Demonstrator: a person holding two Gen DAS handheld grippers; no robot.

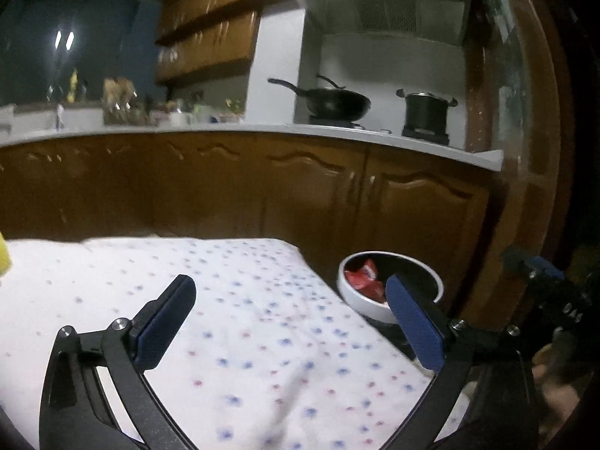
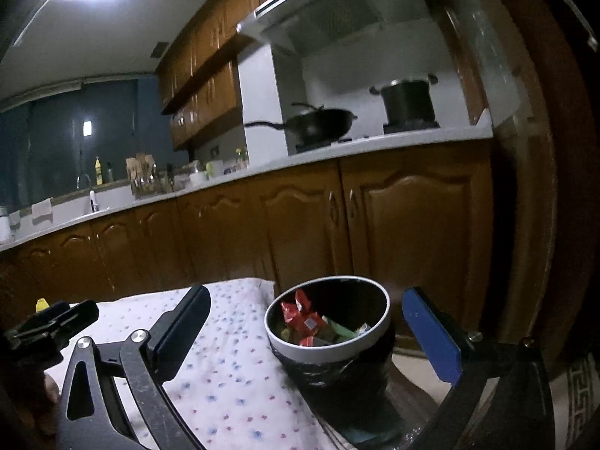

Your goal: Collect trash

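A small trash bin with a white rim (image 2: pixel 326 350) and a black liner stands just off the right edge of the table. It holds red wrappers (image 2: pixel 300 315) and green ones (image 2: pixel 339 330). In the left wrist view the bin's rim (image 1: pixel 360 302) shows with a red wrapper (image 1: pixel 362 275) inside. My left gripper (image 1: pixel 288 311) is open and empty above the spotted tablecloth (image 1: pixel 225 300), its right finger in front of the bin. My right gripper (image 2: pixel 311 326) is open and empty, its fingers on either side of the bin. A yellow item (image 2: pixel 42 304) lies at the table's far left.
Brown kitchen cabinets (image 2: pixel 300 217) with a white counter (image 1: pixel 262 129) stand behind the table. A black wok (image 1: pixel 330 103) and a pot (image 1: pixel 425 112) sit on the stove. A wooden frame (image 2: pixel 532 187) rises at the right. The left gripper's body (image 2: pixel 45 328) shows at lower left.
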